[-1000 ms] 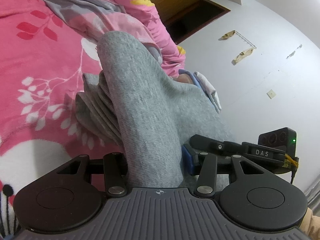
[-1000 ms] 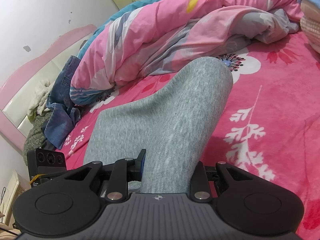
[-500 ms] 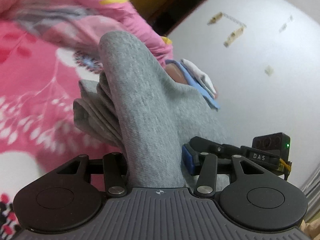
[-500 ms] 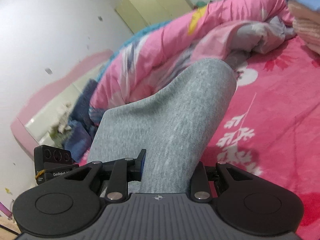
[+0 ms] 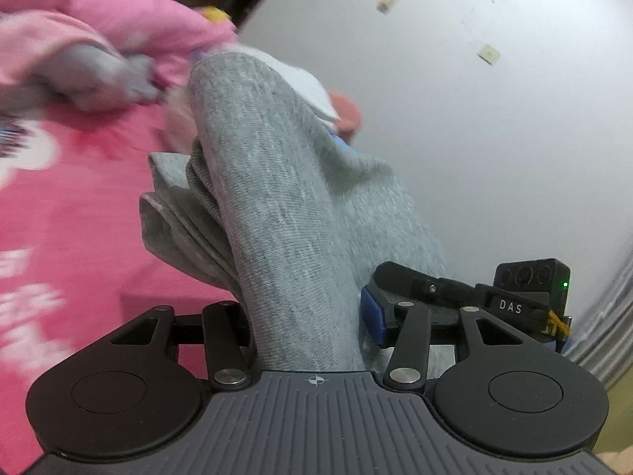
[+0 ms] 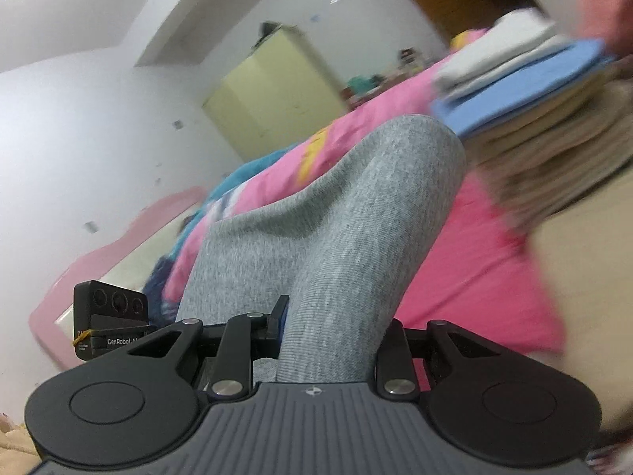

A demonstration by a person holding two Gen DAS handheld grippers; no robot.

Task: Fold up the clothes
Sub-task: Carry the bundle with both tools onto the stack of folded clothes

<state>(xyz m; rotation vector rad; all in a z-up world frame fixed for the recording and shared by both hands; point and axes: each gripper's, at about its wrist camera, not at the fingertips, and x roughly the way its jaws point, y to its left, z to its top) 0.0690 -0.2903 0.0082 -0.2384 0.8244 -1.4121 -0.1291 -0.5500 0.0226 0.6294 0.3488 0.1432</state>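
A folded grey knit garment (image 5: pixel 285 206) bulges up thickly between the jaws of my left gripper (image 5: pixel 304 324), which is shut on it; the cloth hides the fingertips. The same grey garment (image 6: pixel 340 229) fills the middle of the right wrist view, with my right gripper (image 6: pixel 328 336) shut on its other end. Each gripper shows in the other's view: the right gripper (image 5: pixel 374 316) with a blue pad, the left gripper (image 6: pixel 277 316) at the lower left. The garment hangs above the pink bed.
A stack of folded clothes (image 6: pixel 546 134), with a blue piece (image 6: pixel 526 87) and white ones on top, stands close at the upper right. A pink floral sheet (image 5: pixel 59 217) and a crumpled pink quilt (image 5: pixel 79 39) lie to the left. White wall (image 5: pixel 494 138), yellow wardrobe (image 6: pixel 269 83), pink headboard (image 6: pixel 99 261).
Both grippers have swept sideways and slightly up across the bed with the grey garment still clamped. The stack of folded clothes has come much nearer in the right wrist view.
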